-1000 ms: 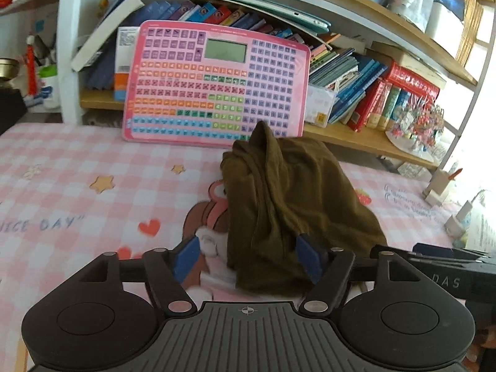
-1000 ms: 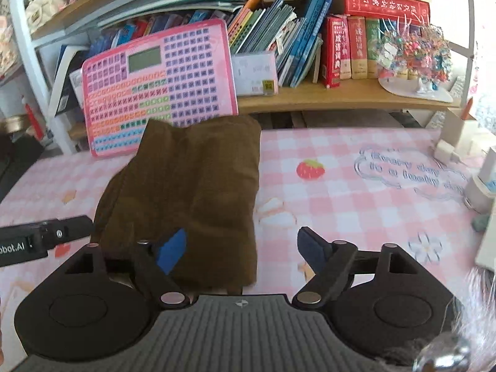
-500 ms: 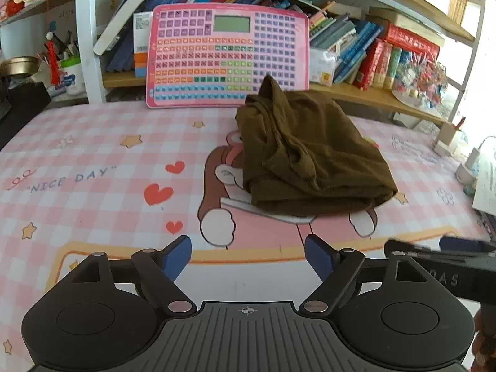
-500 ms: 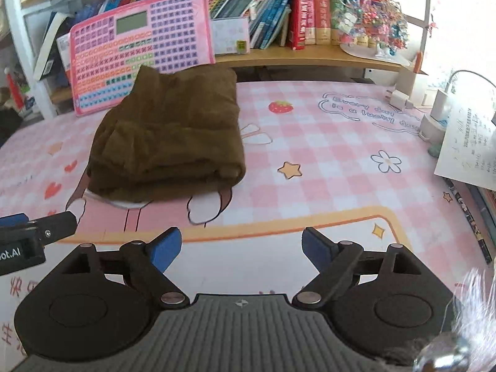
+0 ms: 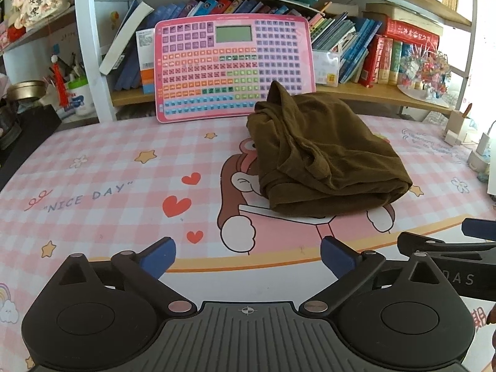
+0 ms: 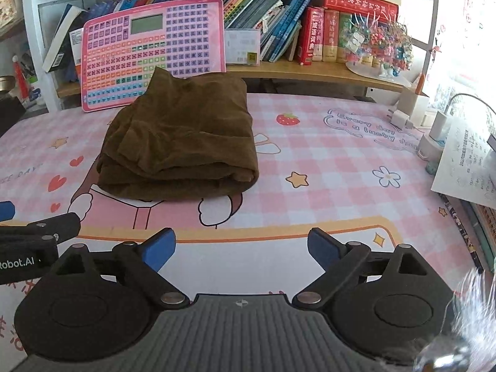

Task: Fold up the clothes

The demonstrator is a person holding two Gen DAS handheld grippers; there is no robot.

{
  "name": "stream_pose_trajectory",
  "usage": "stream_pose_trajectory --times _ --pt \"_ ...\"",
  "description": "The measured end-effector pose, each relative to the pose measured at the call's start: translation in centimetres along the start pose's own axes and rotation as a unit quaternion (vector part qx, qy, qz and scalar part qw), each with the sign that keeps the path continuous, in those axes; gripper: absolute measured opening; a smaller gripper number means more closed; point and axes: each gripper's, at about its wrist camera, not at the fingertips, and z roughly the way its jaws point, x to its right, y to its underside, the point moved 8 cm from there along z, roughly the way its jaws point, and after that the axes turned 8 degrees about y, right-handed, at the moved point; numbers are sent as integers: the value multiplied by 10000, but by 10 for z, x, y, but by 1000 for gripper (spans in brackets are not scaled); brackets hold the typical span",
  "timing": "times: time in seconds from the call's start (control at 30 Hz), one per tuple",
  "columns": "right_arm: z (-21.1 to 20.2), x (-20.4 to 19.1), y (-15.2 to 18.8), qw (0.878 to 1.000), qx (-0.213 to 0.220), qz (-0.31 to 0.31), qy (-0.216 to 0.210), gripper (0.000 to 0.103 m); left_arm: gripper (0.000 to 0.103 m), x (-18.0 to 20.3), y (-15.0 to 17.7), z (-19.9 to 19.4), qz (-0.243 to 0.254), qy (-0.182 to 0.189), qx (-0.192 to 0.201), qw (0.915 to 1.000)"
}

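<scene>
The brown garment (image 5: 325,158) (image 6: 183,142) is lying folded on the pink checked mat (image 5: 108,167) (image 6: 325,167), in front of the pink keyboard toy (image 5: 232,65). We are holding the left gripper (image 5: 248,255) and the right gripper (image 6: 241,248) apart from it, both with jaws spread wide and gripping nothing.

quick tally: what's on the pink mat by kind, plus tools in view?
Brown folded garment: 1
Pink keyboard board leaning at the mat's far edge: 1
Tools, both open and empty: 2, left tool, right tool
Total: 4
</scene>
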Motion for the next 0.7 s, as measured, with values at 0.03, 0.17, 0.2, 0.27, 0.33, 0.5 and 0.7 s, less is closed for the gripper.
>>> stream_pose_trajectory --times 0.03,0.17,0.2,0.27,0.33,0.5,0.7 --pt "0 -1 0 10000 8 -13 -2 94 102 0 0 0 0 3 3 10000" --pt "0 -2 -1 10000 15 -24 -3 95 102 -3 -1 0 -65 -39 -2 10000" --pt "0 -1 -1 10000 14 -24 -2 95 102 -3 -1 1 -75 -45 -1 10000" --pt "0 -2 -2 10000 20 -28 -2 95 102 -3 -1 0 -70 -45 0 10000" --pt "-1 -2 -2 10000 30 -33 -1 95 102 -2 -1 0 -53 -34 4 10000" --pt "-2 -2 -2 10000 41 -23 1 97 102 -1 -2 -3 -28 -31 15 10000" --pt "-2 -3 -1 10000 20 7 -25 98 103 -2 -2 -3 -10 -76 -2 10000"
